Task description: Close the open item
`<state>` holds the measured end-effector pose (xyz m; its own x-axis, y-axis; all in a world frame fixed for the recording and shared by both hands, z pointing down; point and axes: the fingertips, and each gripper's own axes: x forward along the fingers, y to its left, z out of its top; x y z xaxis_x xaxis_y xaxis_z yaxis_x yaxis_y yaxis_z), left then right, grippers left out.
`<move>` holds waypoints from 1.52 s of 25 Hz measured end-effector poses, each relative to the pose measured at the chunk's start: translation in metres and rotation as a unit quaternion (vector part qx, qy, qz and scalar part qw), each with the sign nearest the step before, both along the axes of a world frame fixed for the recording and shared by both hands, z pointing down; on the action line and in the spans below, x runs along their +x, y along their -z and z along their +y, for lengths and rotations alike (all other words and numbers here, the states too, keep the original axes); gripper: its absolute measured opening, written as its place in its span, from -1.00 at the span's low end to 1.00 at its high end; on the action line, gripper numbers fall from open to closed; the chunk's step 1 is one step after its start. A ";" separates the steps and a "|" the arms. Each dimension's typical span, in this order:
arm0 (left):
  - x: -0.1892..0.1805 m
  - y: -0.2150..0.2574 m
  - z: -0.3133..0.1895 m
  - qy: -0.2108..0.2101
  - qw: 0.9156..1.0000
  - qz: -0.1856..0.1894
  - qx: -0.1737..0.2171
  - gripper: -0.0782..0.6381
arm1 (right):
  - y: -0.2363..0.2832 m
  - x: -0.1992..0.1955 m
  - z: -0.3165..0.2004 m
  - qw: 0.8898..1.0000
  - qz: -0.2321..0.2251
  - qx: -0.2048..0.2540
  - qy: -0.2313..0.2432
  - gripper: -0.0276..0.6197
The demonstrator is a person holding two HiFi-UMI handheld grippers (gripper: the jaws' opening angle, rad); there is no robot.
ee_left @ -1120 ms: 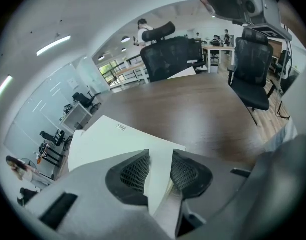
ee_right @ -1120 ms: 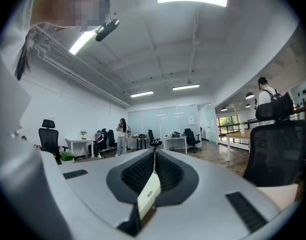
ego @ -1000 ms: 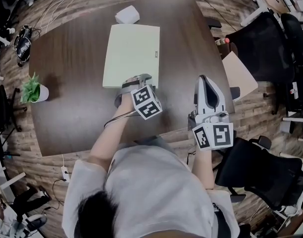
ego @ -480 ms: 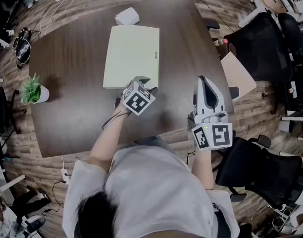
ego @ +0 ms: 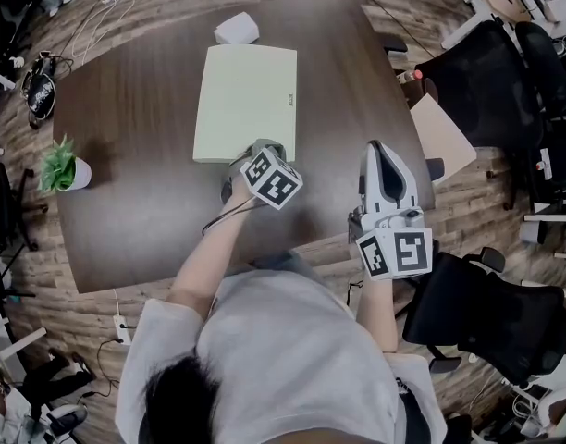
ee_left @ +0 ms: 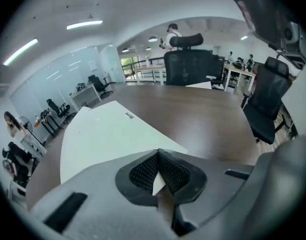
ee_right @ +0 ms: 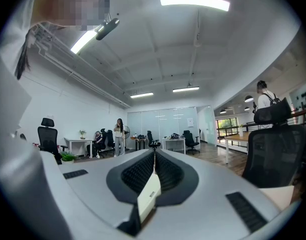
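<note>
At desk centre: pale green flat case (ego: 246, 100) lies closed | left gripper (ego: 264, 146) at its near edge, jaws just closed, empty | right gripper (ego: 381, 148) closed, empty.

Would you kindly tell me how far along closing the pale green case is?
Done, it seems: the pale green case lies flat on the table, no lid raised. In hand: nothing; the left tool has just shut its jaws on nothing by the case's near corner; the right tool is shut. Left: probably only pulling away.
</note>
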<state>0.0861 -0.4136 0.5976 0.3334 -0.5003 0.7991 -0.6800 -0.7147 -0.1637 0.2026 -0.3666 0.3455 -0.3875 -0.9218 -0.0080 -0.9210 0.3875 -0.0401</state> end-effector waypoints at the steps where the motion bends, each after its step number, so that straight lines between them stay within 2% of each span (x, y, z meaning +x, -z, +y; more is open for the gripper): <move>1: 0.000 0.000 0.000 -0.001 1.000 -0.002 -0.001 -0.76 | 0.000 -0.001 0.001 1.000 0.000 0.001 0.000 -0.87; 2: 0.000 0.000 -0.001 0.000 1.000 0.006 -0.003 -0.76 | 0.001 -0.002 0.003 1.000 0.000 0.001 0.001 -0.87; 5: -0.002 0.006 0.001 0.015 0.998 0.062 -0.008 -0.76 | 0.002 -0.006 0.008 1.000 0.000 0.002 0.002 -0.87; 10: -0.013 0.028 0.000 0.046 0.991 0.124 0.024 -0.76 | 0.005 -0.010 0.016 1.000 0.000 0.005 0.002 -0.87; 19: -0.046 0.093 0.015 0.087 0.968 0.217 0.088 -0.76 | 0.009 -0.032 0.029 1.000 -0.002 0.007 0.012 -0.87; 26: -0.078 0.142 0.040 0.088 0.954 0.244 0.153 -0.76 | 0.011 -0.053 0.042 1.000 -0.001 0.009 0.019 -0.87; 31: -0.103 0.183 0.059 0.097 0.937 0.273 0.195 -0.76 | 0.015 -0.066 0.052 1.000 0.001 0.013 0.015 -0.87; 38: -0.137 0.227 0.090 0.106 0.919 0.289 0.248 -0.76 | 0.018 -0.082 0.071 1.000 0.003 0.015 0.013 -0.87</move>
<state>-0.0506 -0.3234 0.3704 0.4842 -0.8572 0.1753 -0.8706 -0.4920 -0.0013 0.1205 -0.2957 0.3270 -0.4108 -0.9111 -0.0342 -0.9110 0.4117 -0.0232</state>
